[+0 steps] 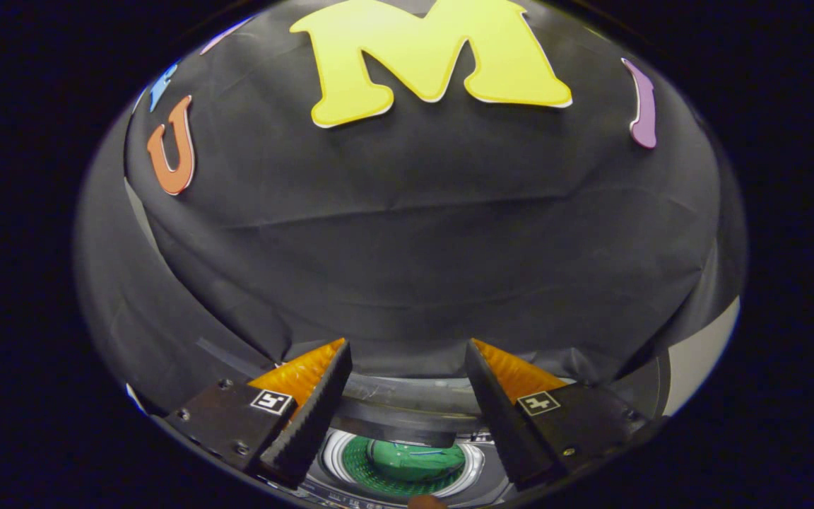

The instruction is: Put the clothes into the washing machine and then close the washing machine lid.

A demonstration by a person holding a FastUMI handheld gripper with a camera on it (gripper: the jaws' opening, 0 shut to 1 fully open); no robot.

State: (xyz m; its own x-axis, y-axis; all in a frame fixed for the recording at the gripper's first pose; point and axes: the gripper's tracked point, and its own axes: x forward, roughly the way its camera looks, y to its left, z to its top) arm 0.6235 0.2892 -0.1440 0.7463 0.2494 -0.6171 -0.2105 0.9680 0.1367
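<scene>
Gripper: your gripper [407, 367] is spread wide — the two black fingers with orange backs stand well apart, and nothing is held between them.
Left finger: its ribbed pad [311, 417] faces inward; a small square marker sits on the black block behind it.
Right finger: its dark pad [502, 417] mirrors the left one, with its own square marker on the block beside it.
Between the fingers: you are looking down past them at the washing machine [407, 413], which lies low between the fingers, its curved grey top rim running from one finger to the other.
Drum: the round opening [350, 459] shows a pale ring around a green perforated wall, so the lid is not covering it.
Clothes: a green bundle [417, 458] lies inside the drum, just below the gap between your fingers — whether it is one garment or several cannot be told.
Near edge: a small reddish-brown rounded thing [427, 502] peeks in at the very bottom, below the drum; what it is cannot be told.
Lid: its position cannot be made out from here.
Beyond the fingers: the black cloth wall [421, 247] of the booth rises behind the machine, creased and draped down to the rim.
Far right: a pale panel [704, 353] shows past the cloth's edge.
</scene>
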